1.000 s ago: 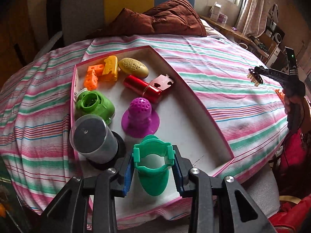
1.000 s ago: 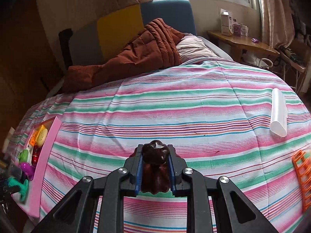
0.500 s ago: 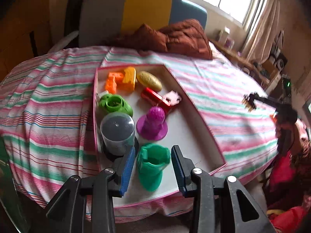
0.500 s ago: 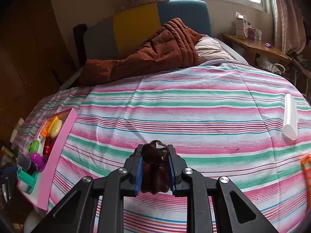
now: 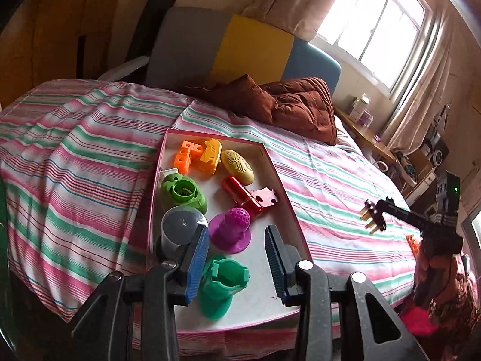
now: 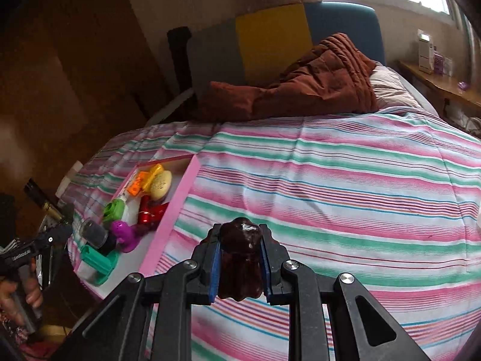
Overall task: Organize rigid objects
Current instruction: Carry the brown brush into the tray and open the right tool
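Observation:
A white tray with a pink rim (image 5: 288,198) lies on the striped bed and holds several toys. A teal plastic piece (image 5: 224,285) lies on its side near the tray's front edge. My left gripper (image 5: 236,240) hangs open above the teal piece, its blue pads clear of it. Behind are a purple knob (image 5: 231,231), a grey cup (image 5: 182,231), a green round piece (image 5: 183,194) and a red cylinder (image 5: 240,194). My right gripper (image 6: 240,234) is shut on a glossy dark brown object (image 6: 240,255) over the bedspread, right of the tray (image 6: 177,207).
A brown quilt (image 5: 288,108) is heaped at the head of the bed against a grey, yellow and blue headboard. A wooden ledge with small boxes (image 6: 433,60) runs under the window. An orange piece (image 5: 412,242) lies at the bed's right edge. A hand (image 6: 18,297) holds the left gripper.
My left gripper has let go of the teal piece and drawn back and up; the piece now lies in the tray. My right gripper has swung left toward the tray with the brown object.

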The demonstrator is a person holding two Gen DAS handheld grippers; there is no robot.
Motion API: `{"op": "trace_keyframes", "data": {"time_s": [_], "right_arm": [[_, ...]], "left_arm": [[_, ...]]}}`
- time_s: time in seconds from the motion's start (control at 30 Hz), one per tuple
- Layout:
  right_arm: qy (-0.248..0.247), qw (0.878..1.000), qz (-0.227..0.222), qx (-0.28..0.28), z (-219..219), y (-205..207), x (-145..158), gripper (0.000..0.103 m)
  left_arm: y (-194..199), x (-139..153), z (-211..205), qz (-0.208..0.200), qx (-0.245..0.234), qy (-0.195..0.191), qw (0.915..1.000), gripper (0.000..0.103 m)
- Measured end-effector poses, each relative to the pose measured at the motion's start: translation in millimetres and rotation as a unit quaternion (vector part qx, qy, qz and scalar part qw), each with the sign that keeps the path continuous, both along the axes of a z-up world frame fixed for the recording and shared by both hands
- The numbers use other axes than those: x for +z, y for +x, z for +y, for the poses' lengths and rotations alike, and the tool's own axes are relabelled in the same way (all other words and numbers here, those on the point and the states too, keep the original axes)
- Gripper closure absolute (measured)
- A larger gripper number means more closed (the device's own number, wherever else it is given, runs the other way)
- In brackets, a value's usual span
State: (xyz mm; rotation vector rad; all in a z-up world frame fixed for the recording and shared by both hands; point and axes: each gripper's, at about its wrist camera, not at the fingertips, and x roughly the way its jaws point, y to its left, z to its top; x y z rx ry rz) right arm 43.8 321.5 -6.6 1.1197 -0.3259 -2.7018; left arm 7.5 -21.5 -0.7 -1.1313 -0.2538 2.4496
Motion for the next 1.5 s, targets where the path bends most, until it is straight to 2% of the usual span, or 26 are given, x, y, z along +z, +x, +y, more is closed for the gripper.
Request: {"op": "trace_keyframes", "data": {"time_s": [0.27,0.43,0.57,0.7,0.97,1.2,1.5], "right_arm": [[0.013,0.997,-0.005,0.08,-87,1,-1,0.081],[0.021,0.994,-0.008,0.11,-121,2,-4,0.081],[0.046,0.991,-0.005,0.128,-143,2,-6,0.081],[0.066,0.988,-0.008,0.139,-158,2,-8,0.081],[0.091,0.982,-0.002,0.163,-184,5,-10,0.082],[0.131,0.975,0.007,0.177,-202,9,-12,0.082],[0.136,0.974,0.003,0.181,-208,6,-20,0.082]], "left_arm": [[1,3,2,0.007,0.009,-0.02,0.9997,0.063],[-1,2,-2,0.004,0.017,-0.031,0.9994,0.063],[0,0,-4,0.007,0.023,-0.041,0.9989,0.063],[3,0,-3,0.013,0.023,-0.054,0.9982,0.062],[2,0,-7,0.015,0.024,-0.048,0.9985,0.062],[2,-3,-11,0.013,0.032,-0.048,0.9983,0.062],[1,-4,-14,0.012,0.037,-0.048,0.9981,0.062]]}}
